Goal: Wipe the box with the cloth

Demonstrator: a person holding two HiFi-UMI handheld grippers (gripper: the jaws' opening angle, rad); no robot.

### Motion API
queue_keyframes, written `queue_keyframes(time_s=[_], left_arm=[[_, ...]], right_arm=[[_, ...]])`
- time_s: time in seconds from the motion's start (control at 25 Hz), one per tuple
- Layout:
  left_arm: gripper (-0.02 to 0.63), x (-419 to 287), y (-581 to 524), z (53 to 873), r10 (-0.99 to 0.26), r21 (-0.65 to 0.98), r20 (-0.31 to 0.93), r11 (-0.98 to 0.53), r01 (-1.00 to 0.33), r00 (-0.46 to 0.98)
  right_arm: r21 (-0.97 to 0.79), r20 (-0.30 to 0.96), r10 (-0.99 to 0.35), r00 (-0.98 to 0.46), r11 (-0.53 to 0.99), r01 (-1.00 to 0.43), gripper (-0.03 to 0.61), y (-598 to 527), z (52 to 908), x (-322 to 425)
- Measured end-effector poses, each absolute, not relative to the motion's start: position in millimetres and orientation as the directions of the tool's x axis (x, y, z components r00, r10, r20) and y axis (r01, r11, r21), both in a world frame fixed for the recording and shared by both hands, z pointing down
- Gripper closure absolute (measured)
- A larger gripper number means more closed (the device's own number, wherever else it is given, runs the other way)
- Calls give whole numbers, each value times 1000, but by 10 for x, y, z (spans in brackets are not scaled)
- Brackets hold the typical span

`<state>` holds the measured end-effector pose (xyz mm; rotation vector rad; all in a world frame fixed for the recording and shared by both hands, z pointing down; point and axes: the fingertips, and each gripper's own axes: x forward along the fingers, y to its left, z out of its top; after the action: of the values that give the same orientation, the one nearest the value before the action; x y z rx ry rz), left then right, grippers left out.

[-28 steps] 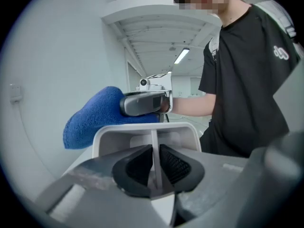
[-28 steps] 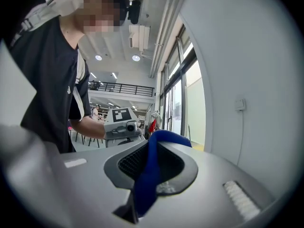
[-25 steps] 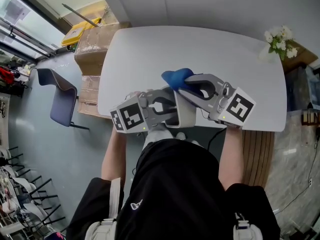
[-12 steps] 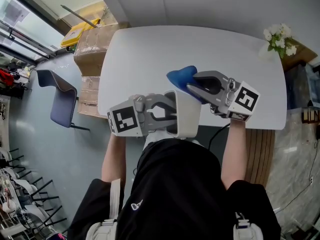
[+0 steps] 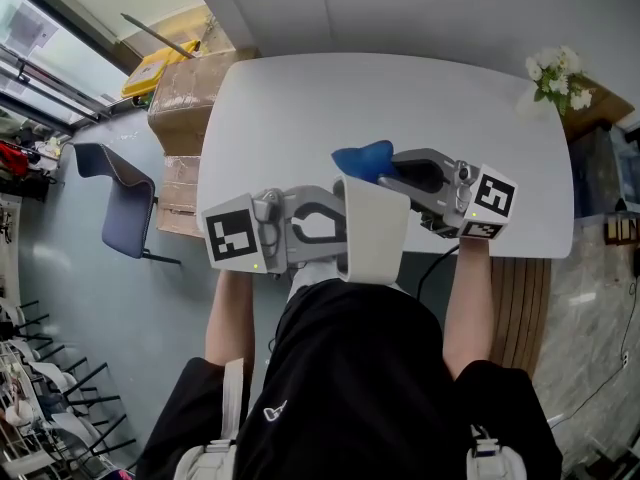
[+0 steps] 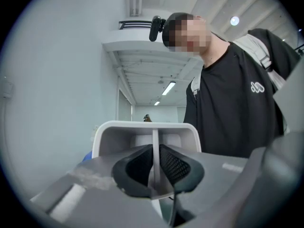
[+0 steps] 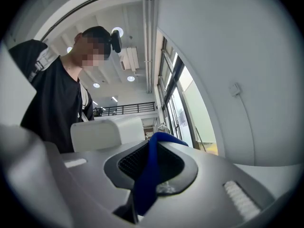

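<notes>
A white open box (image 5: 372, 230) is held up off the table, tilted, at the near table edge. My left gripper (image 5: 340, 226) is shut on the box's wall (image 6: 153, 148); the thin white wall stands clamped between the black pads. The box's open inside faces the left gripper view. My right gripper (image 5: 385, 171) is shut on a blue cloth (image 5: 364, 158), which sticks out past the jaws just beyond the box's far side. In the right gripper view the blue cloth (image 7: 149, 175) runs between the pads, and the white box (image 7: 107, 132) shows just ahead.
The white table (image 5: 420, 108) lies below. A bunch of white flowers (image 5: 556, 80) stands at its far right corner. Cardboard boxes (image 5: 182, 88) and a blue chair (image 5: 125, 200) stand on the floor to the left.
The left gripper has drawn left and tipped the box so its outer side faces up. The right gripper with the cloth shifted right and a little away, along the box's far side.
</notes>
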<state>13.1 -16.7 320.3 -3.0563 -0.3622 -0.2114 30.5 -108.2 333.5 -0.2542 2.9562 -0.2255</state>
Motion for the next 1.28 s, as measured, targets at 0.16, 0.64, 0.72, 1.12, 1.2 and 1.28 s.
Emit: queue_keyframes(time_s=[0.16, 0.64, 0.72, 1.12, 1.2, 1.28], left_arm=[[565, 98, -202, 3047, 225, 15, 42, -974, 225, 973], [565, 22, -595, 2714, 75, -2, -126, -997, 76, 989], [565, 19, -645, 2706, 45, 4, -135, -999, 46, 990], [565, -80, -837, 2662, -41, 27, -184, -999, -37, 982], [565, -103, -878, 2688, -64, 36, -183, -998, -58, 981], [565, -142, -921, 2750, -79, 37, -170, -997, -74, 982]], right_arm=[[-181, -211, -175, -962, 974, -138, 528, -1073, 3291, 328], [-213, -263, -146, -954, 973, -90, 528, -936, 3343, 202], [-219, -279, -136, -951, 973, -74, 528, -885, 3342, 191], [-230, -306, -110, -946, 972, -39, 528, -726, 3317, 113], [-234, -303, -107, -947, 972, -35, 528, -693, 3336, 99], [-238, -303, -99, -948, 971, -26, 528, -652, 3354, 78]])
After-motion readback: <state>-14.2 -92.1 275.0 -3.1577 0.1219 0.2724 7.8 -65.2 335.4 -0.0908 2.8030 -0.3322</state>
